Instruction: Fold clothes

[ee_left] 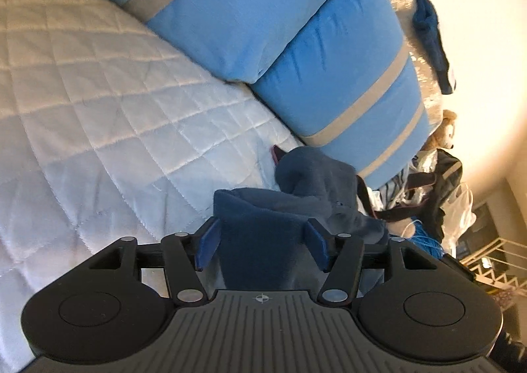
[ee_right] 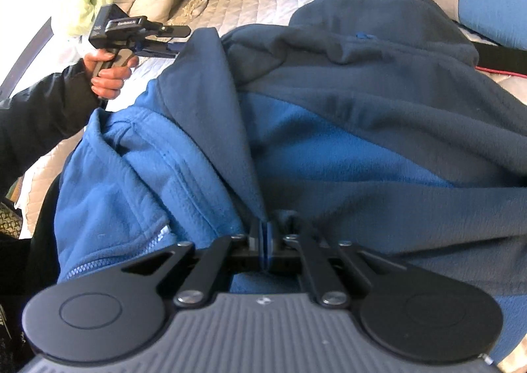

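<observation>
- Holding a blue fleece jacket (ee_right: 329, 142) between both tools, I see it spread in a rumpled heap on a bed covered by a white quilt (ee_left: 98, 93), with blue pillows (ee_left: 263, 10) just behind it.
- My right gripper (ee_right: 266, 241) has its fingers pressed fully together, pinching a ridge of fleece near the zipper (ee_right: 108, 261).
- My left gripper (ee_left: 262, 241) has its fingers parted wide, with a thick dark fold of the jacket filling the gap between them. In the right wrist view that same tool, held in a hand (ee_right: 110, 71), meets a lifted edge of the jacket.
- I cannot tell whether the left fingers truly clamp the cloth or only straddle it.
- The jacket lies bunched, darker panels over lighter ones, not in a neat fold.
- Risk, as I judge it: if the left fingers only straddle the fleece, any pull could let that edge slide free and collapse.
- Risk: the right pinch may have gathered several layers, dragging the whole heap crooked.
- Risk: a black strap (ee_right: 500, 58) with a red cord lies near the jacket and might snag.
</observation>
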`<state>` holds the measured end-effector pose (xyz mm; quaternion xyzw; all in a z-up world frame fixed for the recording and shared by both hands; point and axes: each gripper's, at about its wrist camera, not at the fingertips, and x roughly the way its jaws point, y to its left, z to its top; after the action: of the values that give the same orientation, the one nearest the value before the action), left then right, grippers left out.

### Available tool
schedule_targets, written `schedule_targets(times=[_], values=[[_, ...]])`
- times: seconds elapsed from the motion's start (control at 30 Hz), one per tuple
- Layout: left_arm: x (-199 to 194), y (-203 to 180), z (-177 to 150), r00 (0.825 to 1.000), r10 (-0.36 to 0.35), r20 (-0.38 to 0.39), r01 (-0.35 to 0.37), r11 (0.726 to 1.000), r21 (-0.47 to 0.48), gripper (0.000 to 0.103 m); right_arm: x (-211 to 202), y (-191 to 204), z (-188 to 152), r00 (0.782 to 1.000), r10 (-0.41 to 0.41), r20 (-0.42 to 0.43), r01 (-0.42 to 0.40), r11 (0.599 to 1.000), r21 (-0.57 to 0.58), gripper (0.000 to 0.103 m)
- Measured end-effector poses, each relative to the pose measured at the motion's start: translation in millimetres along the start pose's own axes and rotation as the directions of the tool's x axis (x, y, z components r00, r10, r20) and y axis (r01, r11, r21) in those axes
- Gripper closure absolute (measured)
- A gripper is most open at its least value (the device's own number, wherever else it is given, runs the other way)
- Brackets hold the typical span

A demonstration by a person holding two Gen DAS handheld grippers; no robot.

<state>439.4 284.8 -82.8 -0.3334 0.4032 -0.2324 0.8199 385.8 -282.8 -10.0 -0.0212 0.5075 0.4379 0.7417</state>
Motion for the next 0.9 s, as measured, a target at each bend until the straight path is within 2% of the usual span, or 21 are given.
schedule_targets(times=[0.1,0.17,0.2,0.4,0.43,0.47,0.5,0.53,0.57,0.6,0.67,0.73,0.83,0.9], values=[[15,5,1,1.0,-0.018,0.004,0.018,0.999,-0.03,0.051,2,-1,2,1.0,0.002,-0.002,-0.002,1.0,0.004,0.101],[25,8,1,0.999,-0.034,0.013,0.035,0.998,-0.055,0.076,4,0,3,1.0,0.001,-0.003,-0.001,1.0,0.004,0.101],[30,8,3,0.999,-0.038,0.011,0.038,0.997,-0.066,0.079,4,1,3,1.0,-0.001,-0.004,0.001,1.0,0.002,0.101],[45,-12,4,0.994,0.106,-0.005,-0.106,0.994,-0.024,0.091,4,2,4,1.0,-0.013,0.001,0.013,1.0,0.014,0.098],[47,-16,4,0.991,0.13,-0.007,-0.13,0.991,-0.017,0.092,-2,1,5,0.999,-0.02,0.026,0.02,1.0,0.018,0.095],[49,-20,5,0.988,0.157,-0.008,-0.157,0.988,-0.007,0.092,-7,1,6,0.998,-0.027,0.052,0.026,0.999,0.022,0.086],[45,-26,5,0.98,0.198,0.001,-0.198,0.98,0.023,0.092,-13,1,7,0.996,-0.034,0.078,0.032,0.999,0.026,0.064],[41,-32,6,0.971,0.238,0.012,-0.239,0.97,0.056,0.093,-25,-4,9,0.991,-0.049,0.127,0.043,0.998,0.045,0.053],[37,-37,6,0.961,0.274,0.023,-0.275,0.958,0.085,0.093,-40,-13,10,0.979,-0.077,0.19,0.063,0.995,0.075,0.034],[37,-39,8,0.957,0.289,0.028,-0.29,0.952,0.092,0.093,-54,-24,10,0.962,-0.118,0.245,0.092,0.989,0.114,0.029],[36,-41,12,0.947,0.318,0.038,-0.32,0.941,0.107,0.093,-80,-50,8,0.916,-0.228,0.33,0.165,0.964,0.208,0.029],[35,-43,15,0.937,0.346,0.048,-0.349,0.929,0.122,0.093,-102,-78,4,0.851,-0.362,0.381,0.247,0.915,0.32,0.028],[34,-47,20,0.92,0.388,0.064,-0.393,0.908,0.143,0.094,-114,-120,-7,0.785,-0.507,0.356,0.325,0.826,0.461,0.028],[34,-49,24,0.907,0.415,0.075,-0.421,0.893,0.157,0.094,-110,-144,-15,0.8,-0.505,0.324,0.298,0.803,0.515,0.028]])
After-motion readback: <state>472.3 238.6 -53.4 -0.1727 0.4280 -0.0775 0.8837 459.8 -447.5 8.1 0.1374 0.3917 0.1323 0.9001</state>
